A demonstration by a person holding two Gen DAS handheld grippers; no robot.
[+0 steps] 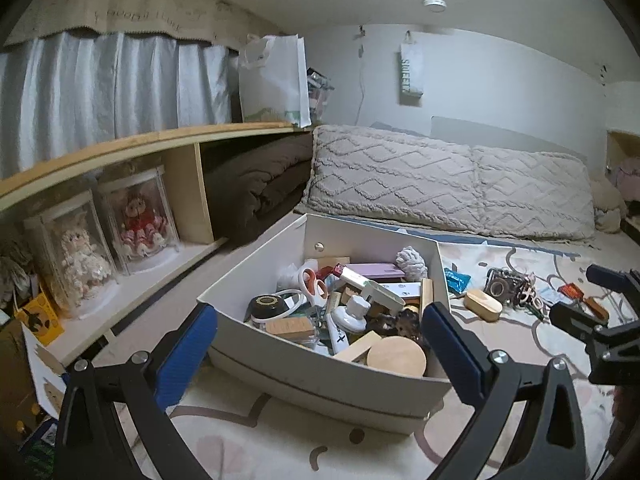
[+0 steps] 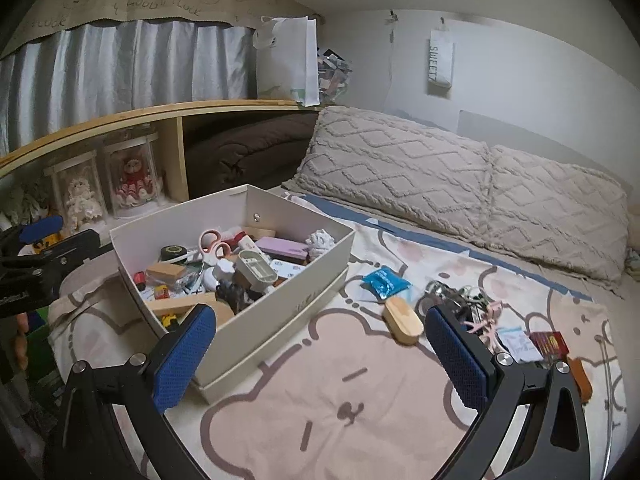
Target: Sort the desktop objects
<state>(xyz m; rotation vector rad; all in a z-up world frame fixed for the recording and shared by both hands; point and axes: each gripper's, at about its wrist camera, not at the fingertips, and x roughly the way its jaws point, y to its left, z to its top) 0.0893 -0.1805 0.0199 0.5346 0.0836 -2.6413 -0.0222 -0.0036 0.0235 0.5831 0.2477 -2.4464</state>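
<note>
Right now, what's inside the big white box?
The white box holds a jumble: orange-handled scissors, a pink case, a white yarn ball and wooden blocks. Whatever lies underneath that pile is covered.

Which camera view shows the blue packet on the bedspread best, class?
The right wrist view: the blue packet lies whole and unobstructed right of the white box. The left wrist view shows the packet too, but smaller, with its left edge hidden behind the box wall.
</note>
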